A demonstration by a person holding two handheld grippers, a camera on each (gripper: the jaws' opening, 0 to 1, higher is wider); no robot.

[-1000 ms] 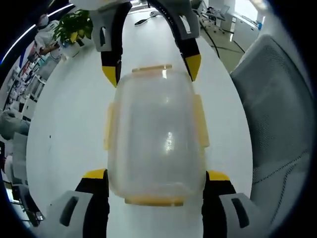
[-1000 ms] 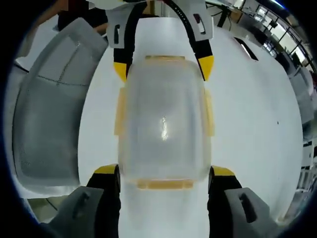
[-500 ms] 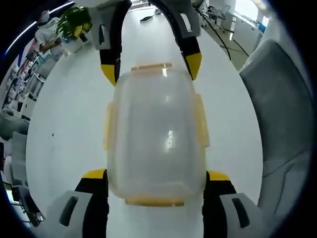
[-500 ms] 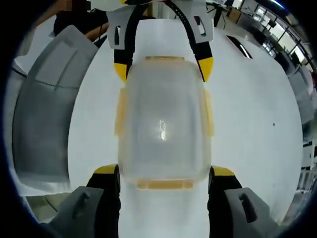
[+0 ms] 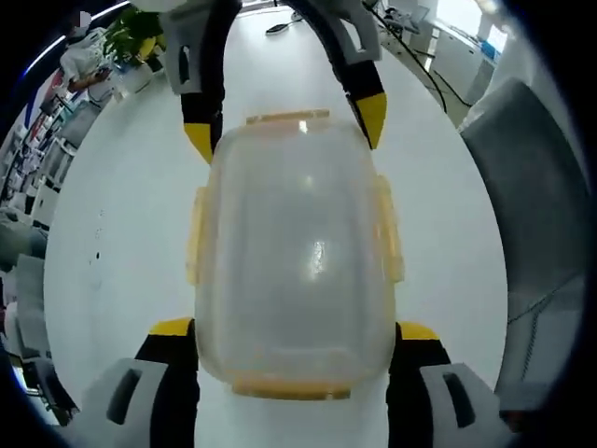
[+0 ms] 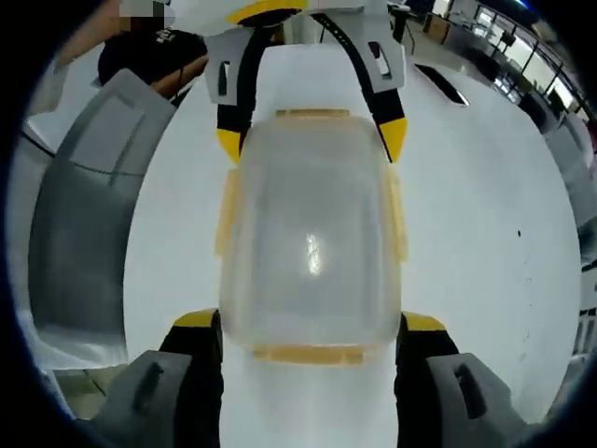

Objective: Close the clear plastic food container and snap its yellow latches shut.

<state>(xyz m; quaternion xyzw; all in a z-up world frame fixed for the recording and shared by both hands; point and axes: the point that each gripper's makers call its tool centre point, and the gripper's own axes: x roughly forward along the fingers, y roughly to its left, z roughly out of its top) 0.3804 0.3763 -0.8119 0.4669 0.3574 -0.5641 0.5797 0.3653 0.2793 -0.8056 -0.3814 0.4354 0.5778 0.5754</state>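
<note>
Container boxed in at both ends, sides free

The two grippers [image 5: 291,331] [image 6: 308,327] bracket the container [image 5: 294,252]; bare white table [image 5: 121,233] flanks its long sides, with a grey chair [image 5: 536,215] past the edge.

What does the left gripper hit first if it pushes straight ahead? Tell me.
The clear container itself: the left gripper has its jaws either side of the near end. Beyond it, the right gripper faces from the far end.

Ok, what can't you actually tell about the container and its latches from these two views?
- Clear plastic food container: contents, blurred by cloudy walls and glare.
- Yellow latches: snapped or loose, too faint through the plastic, right gripper view.
- Left gripper and right gripper: whether the jaws touch the container, hidden by its sides.
</note>
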